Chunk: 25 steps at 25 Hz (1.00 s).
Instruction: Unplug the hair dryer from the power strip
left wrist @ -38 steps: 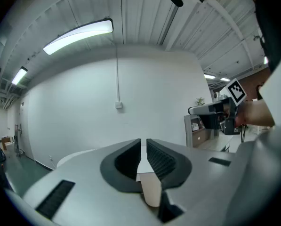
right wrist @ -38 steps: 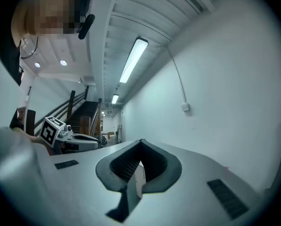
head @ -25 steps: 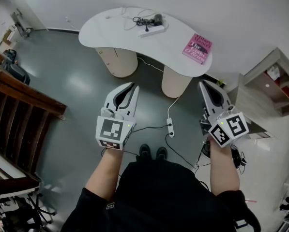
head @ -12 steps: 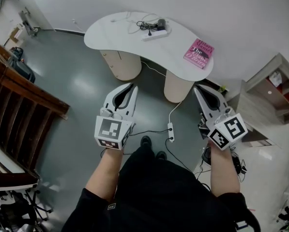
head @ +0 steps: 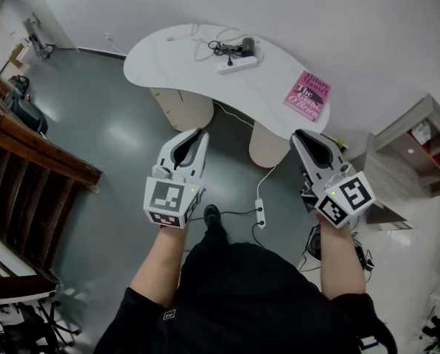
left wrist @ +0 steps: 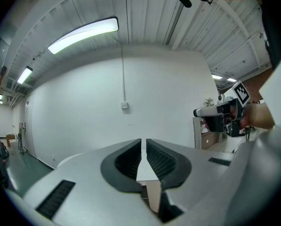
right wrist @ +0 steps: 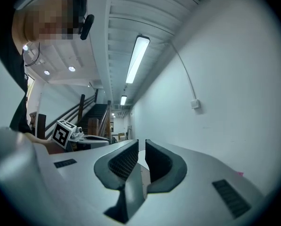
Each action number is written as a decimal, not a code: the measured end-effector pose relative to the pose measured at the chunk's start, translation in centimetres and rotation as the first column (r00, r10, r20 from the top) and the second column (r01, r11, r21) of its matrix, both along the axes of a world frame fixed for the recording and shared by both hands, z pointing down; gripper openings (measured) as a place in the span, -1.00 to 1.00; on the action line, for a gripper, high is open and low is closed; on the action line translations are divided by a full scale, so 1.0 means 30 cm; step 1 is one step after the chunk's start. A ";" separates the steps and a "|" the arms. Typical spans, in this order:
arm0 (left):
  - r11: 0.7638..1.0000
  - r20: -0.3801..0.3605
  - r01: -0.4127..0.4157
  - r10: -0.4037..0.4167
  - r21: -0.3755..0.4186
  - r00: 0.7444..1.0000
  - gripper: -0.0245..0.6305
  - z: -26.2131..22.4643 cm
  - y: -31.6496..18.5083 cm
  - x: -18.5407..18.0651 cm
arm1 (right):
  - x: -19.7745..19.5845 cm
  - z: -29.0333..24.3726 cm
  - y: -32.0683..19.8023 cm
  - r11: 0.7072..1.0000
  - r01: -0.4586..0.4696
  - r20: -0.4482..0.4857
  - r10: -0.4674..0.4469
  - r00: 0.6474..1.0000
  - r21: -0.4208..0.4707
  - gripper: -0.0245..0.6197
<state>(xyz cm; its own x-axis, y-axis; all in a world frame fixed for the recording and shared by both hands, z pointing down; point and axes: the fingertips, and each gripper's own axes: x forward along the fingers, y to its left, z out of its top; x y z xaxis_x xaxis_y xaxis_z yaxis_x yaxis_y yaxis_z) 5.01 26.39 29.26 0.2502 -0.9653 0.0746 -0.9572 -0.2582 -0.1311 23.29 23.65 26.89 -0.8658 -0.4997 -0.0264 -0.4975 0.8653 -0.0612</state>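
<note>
A black hair dryer (head: 243,46) lies on the far side of a white curved table (head: 175,57), beside a white power strip (head: 238,63) and a tangle of cords (head: 218,48). Both grippers are held level over the floor, well short of the table. My left gripper (head: 197,133) (left wrist: 143,140) has its jaws together with only a thin slit and nothing between them. My right gripper (head: 297,135) (right wrist: 141,141) looks the same, shut and empty. Each gripper shows in the other's view, the right gripper (left wrist: 220,112) and the left gripper (right wrist: 67,133).
A pink book (head: 306,95) lies on the table's right end. Two round table legs (head: 186,108) (head: 267,142) stand below. A second power strip (head: 260,214) and cables lie on the grey floor. A wooden stair railing (head: 35,153) is at left, shelves (head: 418,139) at right.
The table and the floor power strip have slid lower in the head view: the person has stepped toward the table, carrying both grippers along. Both pairs of jaws look unchanged.
</note>
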 end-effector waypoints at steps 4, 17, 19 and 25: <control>1.000 0.002 -0.013 0.013 -0.002 1.000 -0.80 -0.003 -0.120 -0.113 | -0.110 -0.007 -0.116 1.000 -0.012 0.004 0.012 1.000 -0.006 -0.80; 0.994 -0.006 -0.113 0.112 -0.008 0.994 -0.88 0.020 -0.356 -0.426 | -0.511 -0.025 -0.381 0.999 -0.023 0.034 0.025 0.999 -0.048 -0.81; 0.992 -0.021 -0.129 0.129 0.001 0.991 -0.88 0.008 -0.374 -0.463 | -0.559 -0.031 -0.400 0.999 -0.024 0.035 0.026 0.999 -0.043 -0.81; 0.988 -0.070 -0.149 0.151 0.030 0.986 -0.88 -0.015 -0.429 -0.544 | -0.638 0.004 -0.451 0.996 -0.021 0.017 0.022 1.000 -0.081 -0.81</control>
